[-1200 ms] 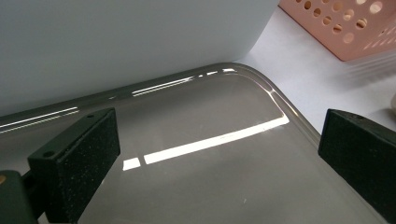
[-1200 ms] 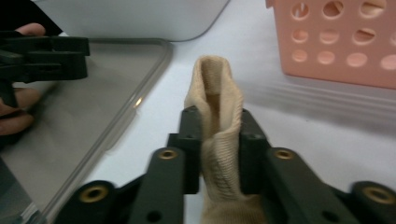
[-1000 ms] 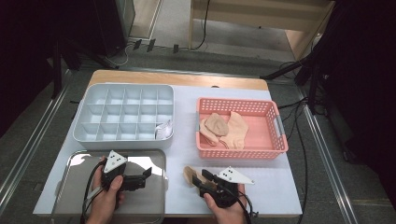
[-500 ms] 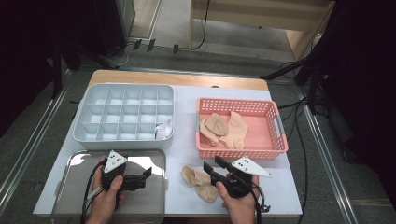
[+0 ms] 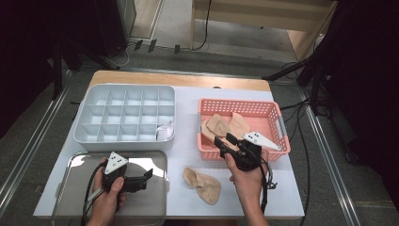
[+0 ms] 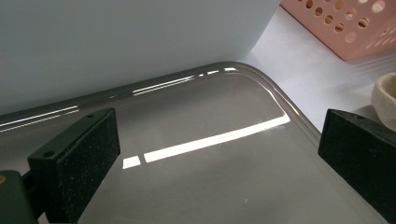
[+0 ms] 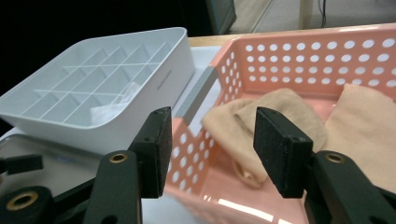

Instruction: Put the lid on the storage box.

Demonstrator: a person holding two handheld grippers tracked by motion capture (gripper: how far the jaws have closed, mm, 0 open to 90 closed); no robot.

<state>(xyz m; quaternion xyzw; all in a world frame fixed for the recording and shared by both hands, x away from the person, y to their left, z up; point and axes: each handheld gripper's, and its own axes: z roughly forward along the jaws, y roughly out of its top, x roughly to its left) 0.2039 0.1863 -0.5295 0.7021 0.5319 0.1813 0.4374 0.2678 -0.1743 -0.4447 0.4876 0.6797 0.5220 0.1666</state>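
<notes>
A pink basket (image 5: 240, 102) at the right holds several beige socks (image 5: 221, 125). Another beige sock (image 5: 202, 183) lies loose on the white table in front of it. My right gripper (image 5: 225, 139) stands open over the basket's front left corner, with nothing between its jaws. In the right gripper view its jaws (image 7: 212, 144) frame a folded beige sock (image 7: 261, 116) inside the basket (image 7: 299, 51). My left gripper (image 5: 148, 176) is open and empty, low over the metal tray (image 5: 75, 188). In the left gripper view it (image 6: 219, 149) hovers above the shiny tray (image 6: 210, 186).
A white compartment tray (image 5: 127, 88) sits at the back left with a white bundle (image 5: 164, 131) in its front right cell. Its wall (image 6: 116, 42) rises just beyond the metal tray. Cables trail off the table's right side.
My right gripper has moved away from the loose sock, forward and right to the basket's front corner. The sock stays spread on the table. The left gripper has not moved.
</notes>
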